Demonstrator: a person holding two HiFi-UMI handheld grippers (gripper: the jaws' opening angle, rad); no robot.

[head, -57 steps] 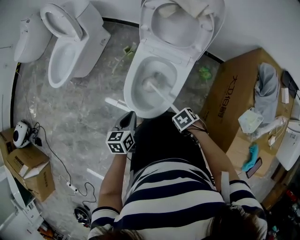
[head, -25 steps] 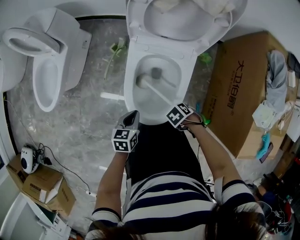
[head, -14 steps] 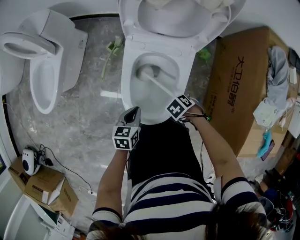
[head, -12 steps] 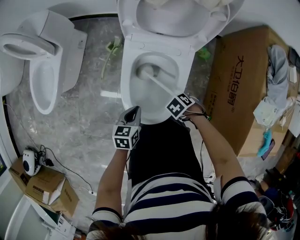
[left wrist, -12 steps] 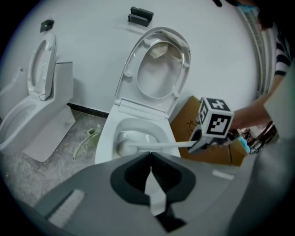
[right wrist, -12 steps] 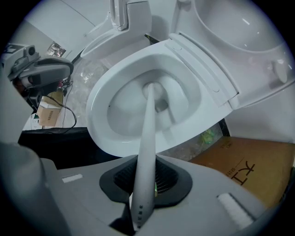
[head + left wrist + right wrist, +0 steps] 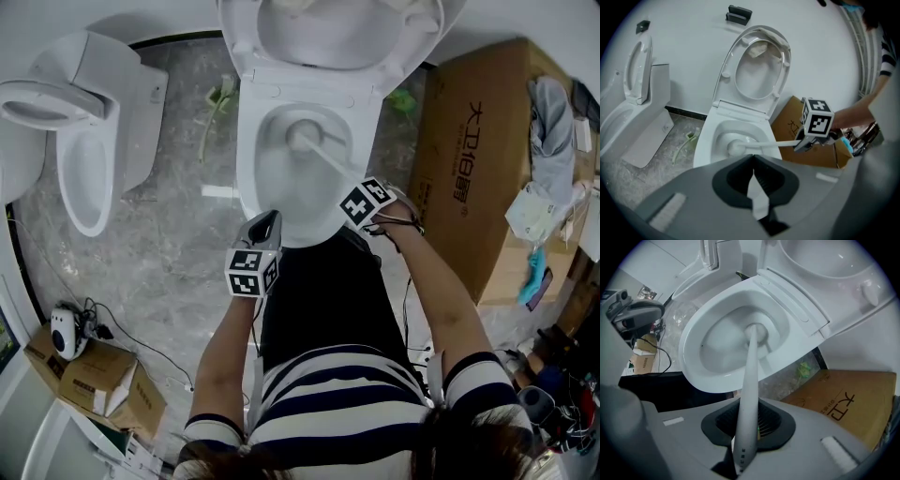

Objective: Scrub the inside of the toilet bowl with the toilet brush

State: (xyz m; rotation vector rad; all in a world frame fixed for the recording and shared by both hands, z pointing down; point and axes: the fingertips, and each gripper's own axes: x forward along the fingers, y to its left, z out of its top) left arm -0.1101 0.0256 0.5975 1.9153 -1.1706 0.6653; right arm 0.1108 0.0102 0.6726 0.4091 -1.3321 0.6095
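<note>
Nearest the toilet bowl's (image 7: 246,178) front rim, the left gripper (image 7: 266,223) hangs with jaws pressed together, empty. At the rim's right front, the right gripper (image 7: 351,185) is clamped on the toilet brush (image 7: 323,157) handle. The handle slants away and leftward, head down inside the bowl's far side.

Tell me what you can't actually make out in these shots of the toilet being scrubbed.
- Brush head: in the right gripper view it is white against the white toilet bowl, so I cannot tell whether the bristles touch it.
- Print on the brush handle: too small to read in the right gripper view.
- Toilet lid: its top is cut off by the head view's upper edge.
</note>
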